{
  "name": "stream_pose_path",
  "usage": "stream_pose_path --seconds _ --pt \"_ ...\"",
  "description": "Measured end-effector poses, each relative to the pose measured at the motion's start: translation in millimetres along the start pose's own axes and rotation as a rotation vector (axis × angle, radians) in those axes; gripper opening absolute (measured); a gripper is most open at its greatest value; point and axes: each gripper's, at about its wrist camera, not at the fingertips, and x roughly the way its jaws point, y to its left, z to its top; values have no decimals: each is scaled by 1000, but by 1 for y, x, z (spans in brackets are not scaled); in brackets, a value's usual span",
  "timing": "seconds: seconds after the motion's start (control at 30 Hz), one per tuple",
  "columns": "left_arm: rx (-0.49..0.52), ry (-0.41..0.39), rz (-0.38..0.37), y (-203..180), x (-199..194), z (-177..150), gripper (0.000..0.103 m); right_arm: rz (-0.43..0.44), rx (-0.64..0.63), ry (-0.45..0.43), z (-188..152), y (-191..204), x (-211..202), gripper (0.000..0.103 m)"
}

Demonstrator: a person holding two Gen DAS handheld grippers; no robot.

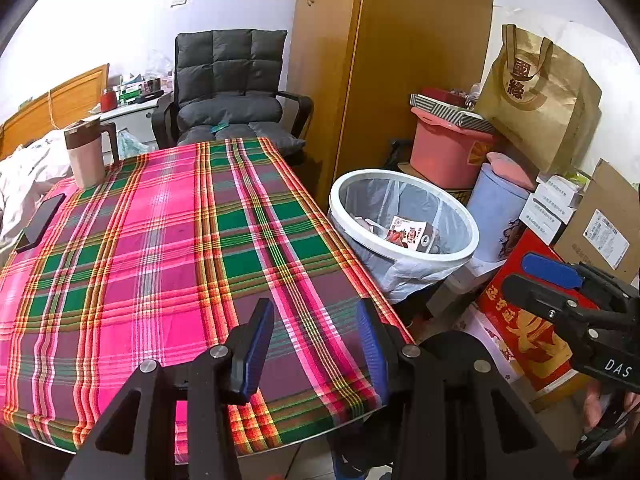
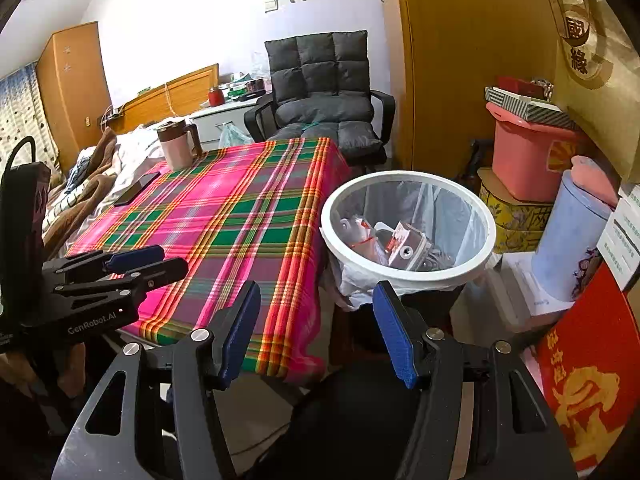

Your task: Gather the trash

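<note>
A white-rimmed trash bin (image 1: 384, 246) (image 2: 400, 274) with a plastic liner stands on the floor by the table's right edge. It holds a printed carton (image 1: 412, 234) (image 2: 408, 246) and other crumpled wrappers. My left gripper (image 1: 316, 344) hovers over the near right corner of the plaid tablecloth (image 1: 180, 240) (image 2: 240, 216), open, with nothing between its blue pads. My right gripper (image 2: 318, 332) is open and empty too, held in front of the bin and off the table's corner. In the other wrist view each gripper shows from the side.
A pink mug with a brown lid (image 1: 86, 152) (image 2: 176, 144) and a dark phone (image 1: 40, 222) (image 2: 138, 188) lie at the table's far left. A grey padded chair (image 1: 228, 92) stands behind. Pink tub (image 1: 444, 152), paper bag (image 1: 536, 96), red box (image 1: 524, 332) and cartons crowd the right.
</note>
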Motion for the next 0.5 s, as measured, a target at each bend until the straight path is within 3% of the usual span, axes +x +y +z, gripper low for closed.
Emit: stream_pose_path --seconds 0.5 --pt "-1 8 10 0 0 -1 43 0 0 2 1 1 0 60"
